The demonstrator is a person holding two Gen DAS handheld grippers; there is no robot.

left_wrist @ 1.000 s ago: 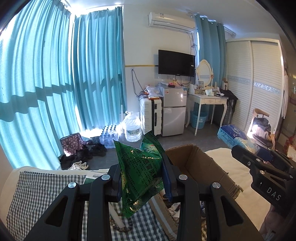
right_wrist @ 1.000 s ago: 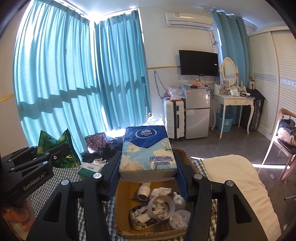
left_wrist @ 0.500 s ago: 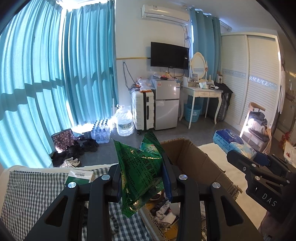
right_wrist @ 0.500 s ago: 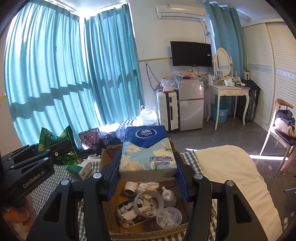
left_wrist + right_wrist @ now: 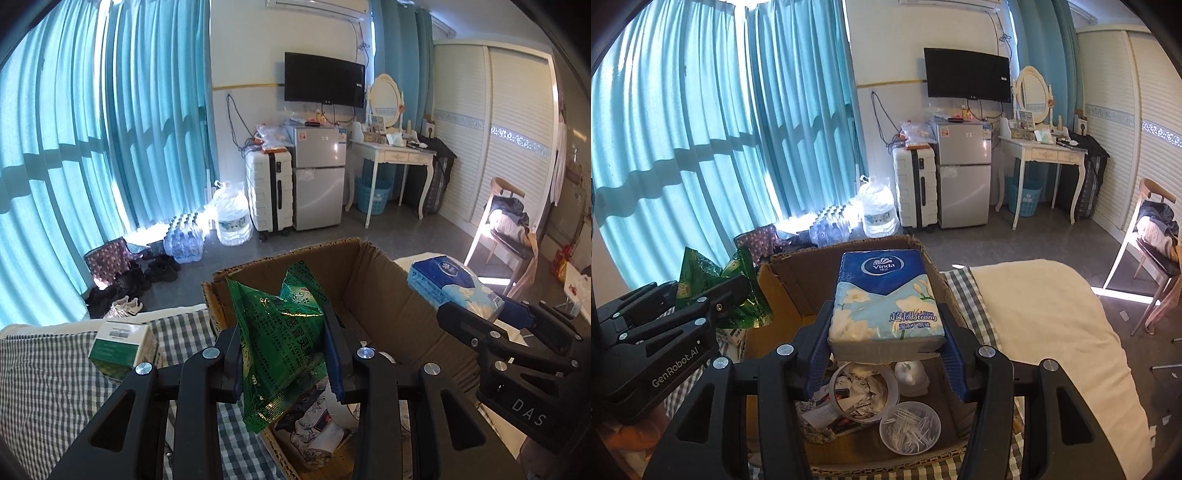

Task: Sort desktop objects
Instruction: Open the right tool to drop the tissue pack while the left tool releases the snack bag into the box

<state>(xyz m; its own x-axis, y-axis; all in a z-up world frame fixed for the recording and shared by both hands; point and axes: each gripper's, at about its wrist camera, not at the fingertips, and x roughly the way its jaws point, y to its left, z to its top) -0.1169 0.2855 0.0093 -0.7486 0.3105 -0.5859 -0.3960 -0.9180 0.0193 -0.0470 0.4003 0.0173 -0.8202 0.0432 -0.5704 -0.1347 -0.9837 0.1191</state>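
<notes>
holding green packet [image 5: 280, 343] over cardboard box [image 5: 373, 291]

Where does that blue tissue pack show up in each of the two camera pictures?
Left wrist view: tissue pack at the right edge, held in the right tool.
Right wrist view: tissue pack in the centre, clamped over the cardboard box.
Shared landmark: the wall television.

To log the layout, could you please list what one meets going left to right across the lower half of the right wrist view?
Left claw → green snack bag → cardboard box → tissue pack → cream blanket → wooden chair.
</notes>
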